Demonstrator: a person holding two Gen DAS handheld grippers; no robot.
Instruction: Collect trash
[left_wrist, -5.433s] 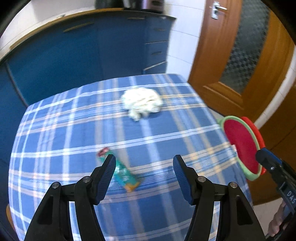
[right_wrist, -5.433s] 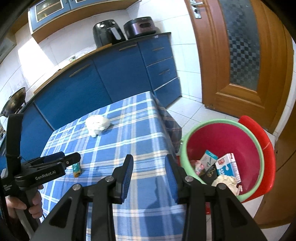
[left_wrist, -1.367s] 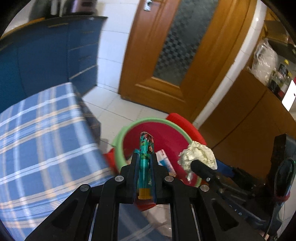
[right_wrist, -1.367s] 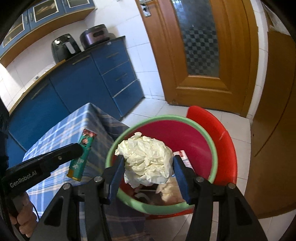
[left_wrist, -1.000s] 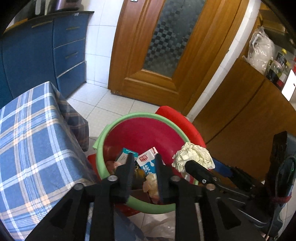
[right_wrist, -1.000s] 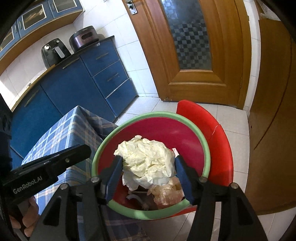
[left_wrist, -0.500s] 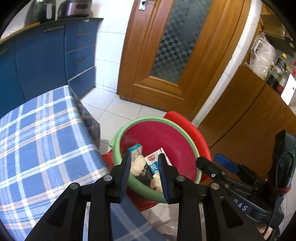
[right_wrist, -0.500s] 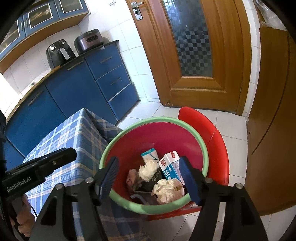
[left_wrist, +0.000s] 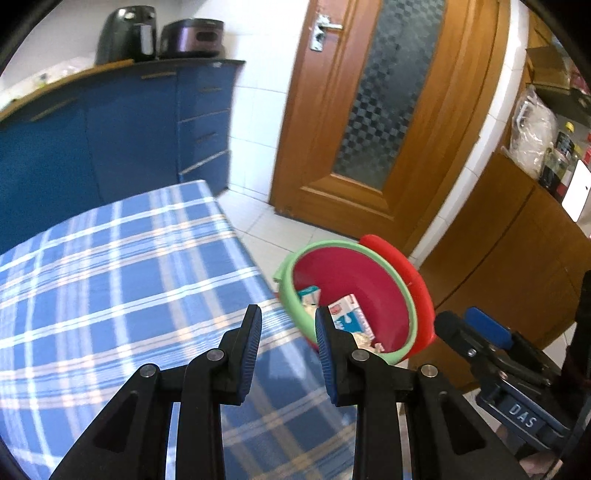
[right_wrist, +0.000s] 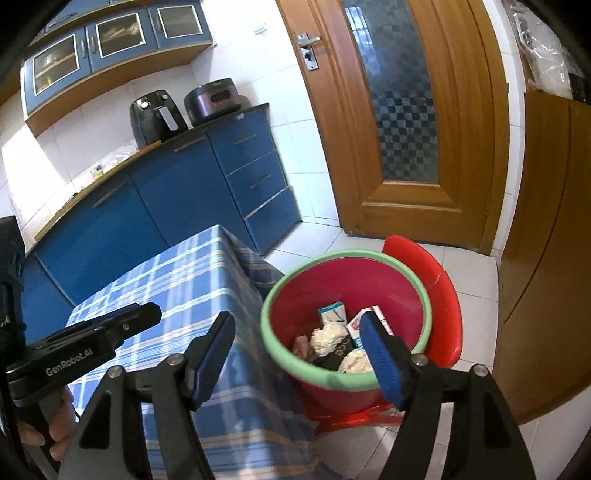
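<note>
Left gripper (left_wrist: 287, 326), jaws narrowly parted and holding nothing, hangs over the plaid tablecloth (left_wrist: 110, 280) near its edge. At its 2 o'clock stands the red bin (left_wrist: 354, 273) with green rim, holding cartons (right_wrist: 334, 314) and crumpled paper (right_wrist: 327, 339). Right gripper (right_wrist: 297, 341), jaws spread wide and empty, hovers above that bin, at 4 o'clock from the table.

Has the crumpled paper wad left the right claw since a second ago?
Yes. The right claw is open and empty; the wad lies down inside the red bin.
</note>
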